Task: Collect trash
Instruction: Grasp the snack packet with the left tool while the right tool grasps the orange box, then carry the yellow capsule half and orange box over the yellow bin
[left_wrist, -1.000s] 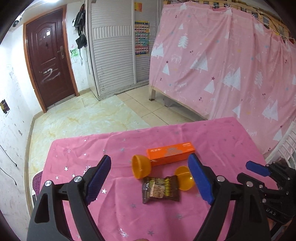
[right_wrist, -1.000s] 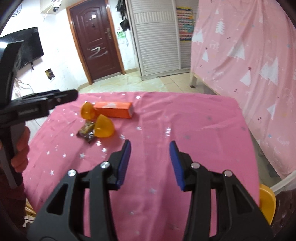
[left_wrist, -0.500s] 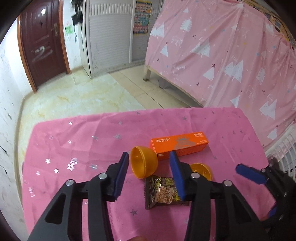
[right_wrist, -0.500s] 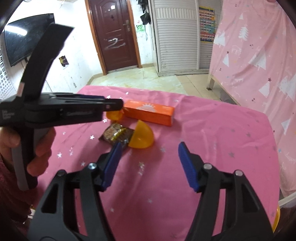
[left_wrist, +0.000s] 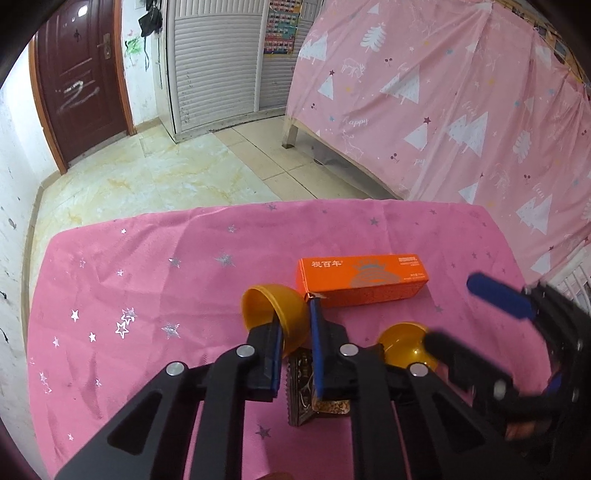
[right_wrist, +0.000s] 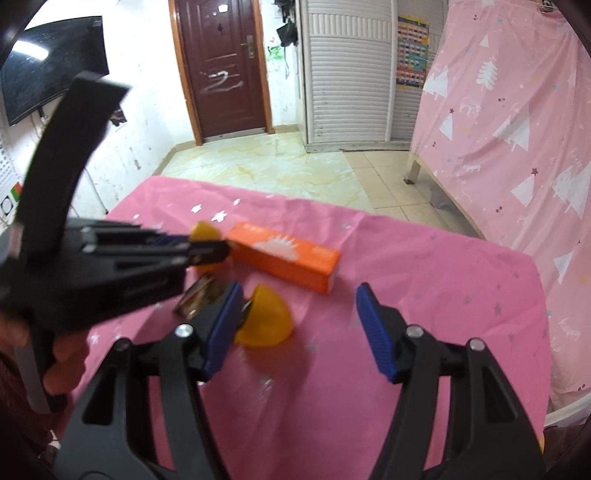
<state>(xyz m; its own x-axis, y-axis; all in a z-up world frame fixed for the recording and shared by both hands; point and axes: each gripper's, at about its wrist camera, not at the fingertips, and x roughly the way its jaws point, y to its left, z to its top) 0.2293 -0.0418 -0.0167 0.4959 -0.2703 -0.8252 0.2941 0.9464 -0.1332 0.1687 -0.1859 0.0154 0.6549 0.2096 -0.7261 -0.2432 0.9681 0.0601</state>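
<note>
On the pink star-print tablecloth (left_wrist: 147, 288) lie an orange carton (left_wrist: 364, 282), two orange plastic half-shells and a brown snack wrapper (left_wrist: 306, 402). My left gripper (left_wrist: 295, 325) is shut on the left half-shell (left_wrist: 275, 310), its fingers pinching the shell's wall. The second half-shell (left_wrist: 404, 349) lies to the right of it. In the right wrist view my right gripper (right_wrist: 299, 321) is open, just above and in front of that second half-shell (right_wrist: 264, 319), with the carton (right_wrist: 284, 254) beyond and the wrapper (right_wrist: 199, 295) to the left.
The table's far edge drops to a tiled floor (left_wrist: 166, 173). A pink tree-print curtain (left_wrist: 461, 110) hangs at the right. A brown door (right_wrist: 221, 70) and white shutter cabinet (right_wrist: 347, 74) stand at the back. A yellow object shows low right, off the table.
My left gripper moved forward and closed from wide open onto the left half-shell. My right gripper moved toward the items and opened wider near the second half-shell.
</note>
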